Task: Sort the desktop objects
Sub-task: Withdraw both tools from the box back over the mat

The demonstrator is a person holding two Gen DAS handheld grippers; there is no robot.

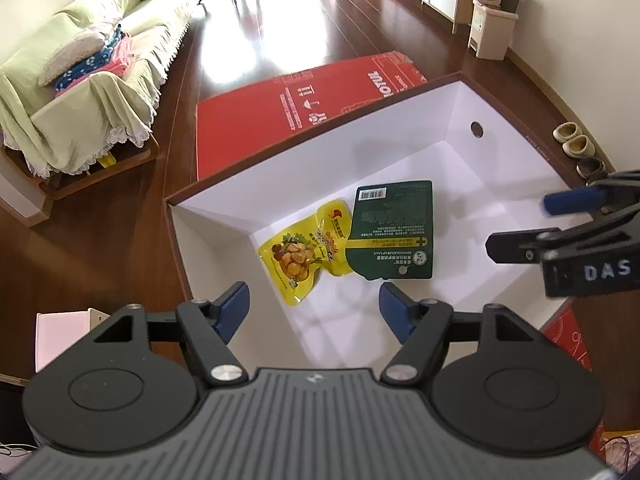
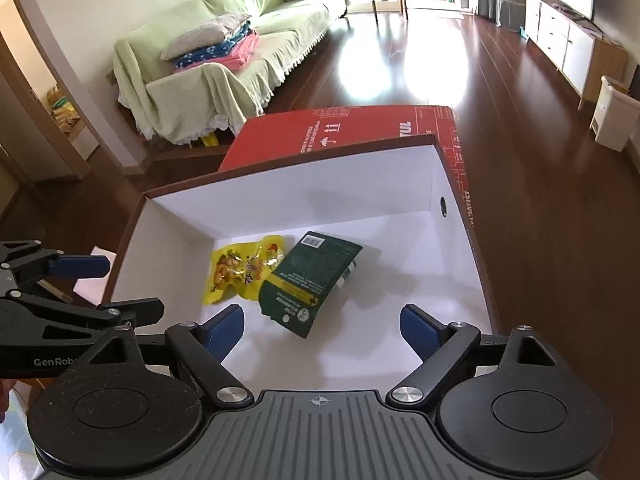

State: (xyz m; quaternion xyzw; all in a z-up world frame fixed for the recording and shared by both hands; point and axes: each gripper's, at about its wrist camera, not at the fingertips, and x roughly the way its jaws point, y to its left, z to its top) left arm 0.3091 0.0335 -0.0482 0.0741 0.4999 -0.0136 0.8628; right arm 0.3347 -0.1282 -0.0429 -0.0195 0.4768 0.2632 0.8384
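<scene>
A white-lined box (image 1: 248, 176) (image 2: 280, 184) holds a yellow snack pouch (image 1: 300, 256) (image 2: 240, 270) and, partly over its right side, a dark green packet (image 1: 394, 228) (image 2: 310, 280) lying back side up. My left gripper (image 1: 314, 312) hangs open over the box's near edge, nothing between its blue pads. My right gripper (image 2: 322, 330) is open too, above the box, just short of the green packet. Each gripper shows at the side of the other's view, the right gripper (image 1: 520, 220) and the left gripper (image 2: 128, 284), both with jaws apart.
A flattened red carton (image 1: 304, 104) (image 2: 340, 132) lies on the wooden floor behind the box. A covered sofa (image 1: 88, 80) (image 2: 224, 52) stands at the left, a white cabinet (image 2: 560, 40) and bin (image 1: 492, 28) at the right. Slippers (image 1: 572, 144) sit by the wall.
</scene>
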